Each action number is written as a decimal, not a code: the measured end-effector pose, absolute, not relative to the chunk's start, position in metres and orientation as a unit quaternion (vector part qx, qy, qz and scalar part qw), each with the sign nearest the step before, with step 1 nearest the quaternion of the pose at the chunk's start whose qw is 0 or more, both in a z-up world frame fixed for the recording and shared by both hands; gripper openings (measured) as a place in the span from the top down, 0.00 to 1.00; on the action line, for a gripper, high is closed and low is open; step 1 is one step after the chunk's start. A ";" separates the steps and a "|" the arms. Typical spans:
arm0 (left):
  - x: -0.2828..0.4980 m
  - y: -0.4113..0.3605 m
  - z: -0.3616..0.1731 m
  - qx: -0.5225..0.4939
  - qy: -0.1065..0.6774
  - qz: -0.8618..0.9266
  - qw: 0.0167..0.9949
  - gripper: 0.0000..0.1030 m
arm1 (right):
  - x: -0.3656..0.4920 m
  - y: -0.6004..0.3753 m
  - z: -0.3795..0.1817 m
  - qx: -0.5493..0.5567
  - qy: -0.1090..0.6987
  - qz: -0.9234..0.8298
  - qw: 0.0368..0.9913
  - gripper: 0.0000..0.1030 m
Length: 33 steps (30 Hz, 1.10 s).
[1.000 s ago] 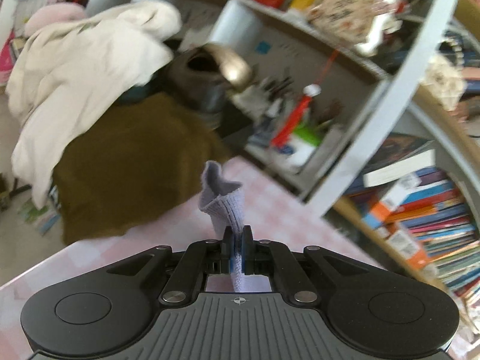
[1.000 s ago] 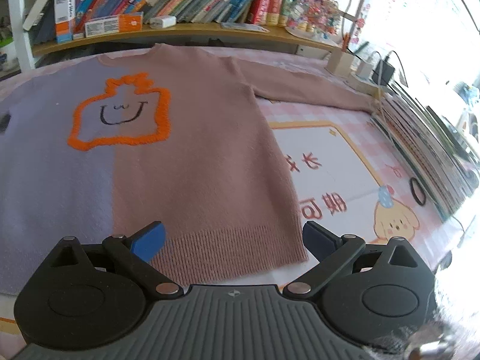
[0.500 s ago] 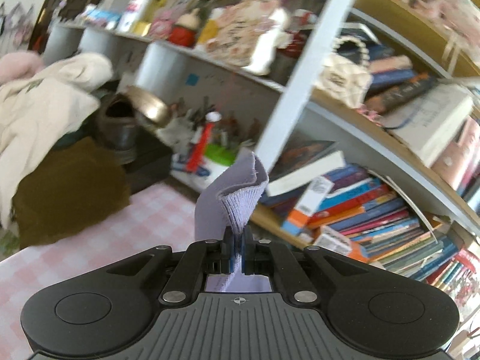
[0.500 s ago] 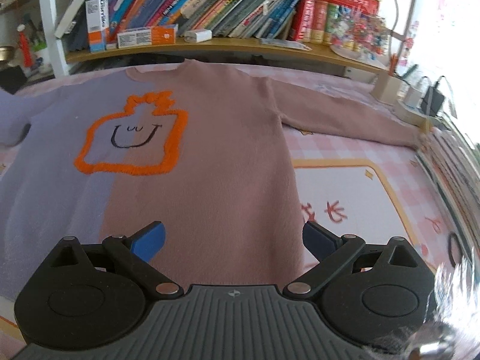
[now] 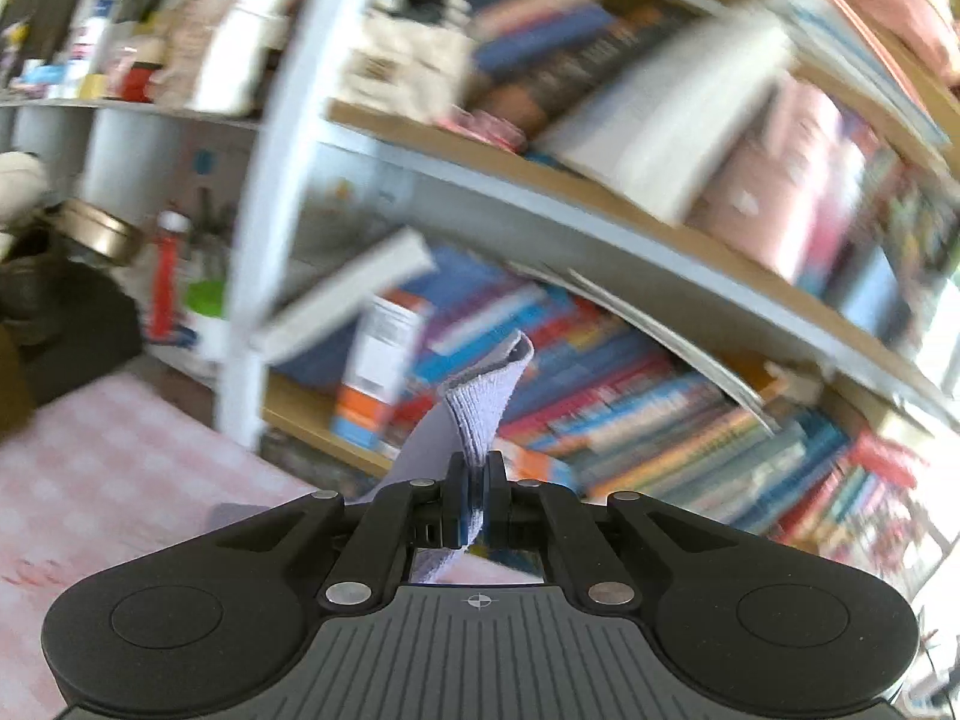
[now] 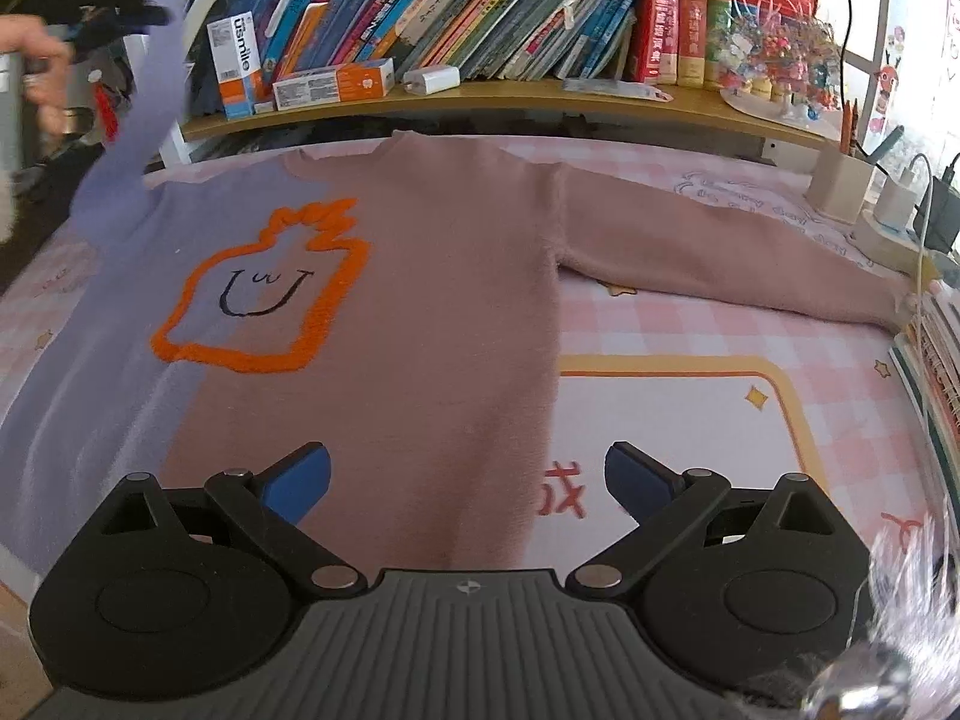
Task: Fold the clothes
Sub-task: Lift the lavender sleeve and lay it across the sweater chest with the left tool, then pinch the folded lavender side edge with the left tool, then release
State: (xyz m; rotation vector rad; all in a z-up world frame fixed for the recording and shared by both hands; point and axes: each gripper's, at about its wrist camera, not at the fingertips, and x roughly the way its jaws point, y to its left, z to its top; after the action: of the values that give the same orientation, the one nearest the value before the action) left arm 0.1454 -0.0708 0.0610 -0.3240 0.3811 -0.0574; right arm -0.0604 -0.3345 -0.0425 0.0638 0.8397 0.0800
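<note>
A pink and lavender sweater (image 6: 420,300) with an orange outlined face lies flat on the pink checked table (image 6: 690,330), neck toward the bookshelf. Its pink sleeve (image 6: 720,258) stretches out to the right. My left gripper (image 5: 474,498) is shut on the ribbed cuff of the lavender sleeve (image 5: 486,402) and holds it up in the air. In the right wrist view the lifted lavender sleeve (image 6: 132,138) rises at the far left, under a person's hand (image 6: 36,72). My right gripper (image 6: 468,480) hovers open above the sweater's lower body, with nothing between its fingers.
A bookshelf (image 6: 480,18) full of books runs along the table's far edge. A pen holder (image 6: 840,180), a power strip with chargers (image 6: 900,216) and a stack of books (image 6: 936,372) crowd the right side. A printed mat (image 6: 678,438) lies under the sweater's right edge.
My left gripper has lifted the lavender cuff and swung right, from the clothes pile toward the bookshelf. My right gripper has moved forward up the sweater, away from its hem.
</note>
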 end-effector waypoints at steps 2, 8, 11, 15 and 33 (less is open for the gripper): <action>0.148 -0.091 0.054 -0.150 0.202 -0.042 0.967 0.98 | -0.061 -0.343 -0.043 0.034 0.408 0.042 0.911 0.04; 0.154 -0.140 0.028 -0.118 0.248 -0.077 0.958 0.97 | -0.061 -0.363 -0.050 0.040 0.419 0.036 0.906 0.04; 0.155 -0.157 0.016 -0.106 0.264 -0.085 0.955 0.97 | -0.061 -0.368 -0.052 0.039 0.424 0.035 0.904 0.04; 0.157 -0.171 0.002 -0.085 0.277 -0.090 0.953 0.97 | -0.062 -0.374 -0.052 0.038 0.425 0.036 0.904 0.04; 0.058 -0.086 -0.020 0.076 0.304 -0.029 0.949 0.34 | -0.049 -0.374 -0.058 0.070 0.427 0.041 0.901 0.04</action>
State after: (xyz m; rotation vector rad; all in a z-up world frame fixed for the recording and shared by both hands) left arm 0.0582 -0.0858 -0.0201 0.1539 0.6193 -0.0592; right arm -0.0494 -0.3744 -0.0581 0.1453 0.8828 0.0848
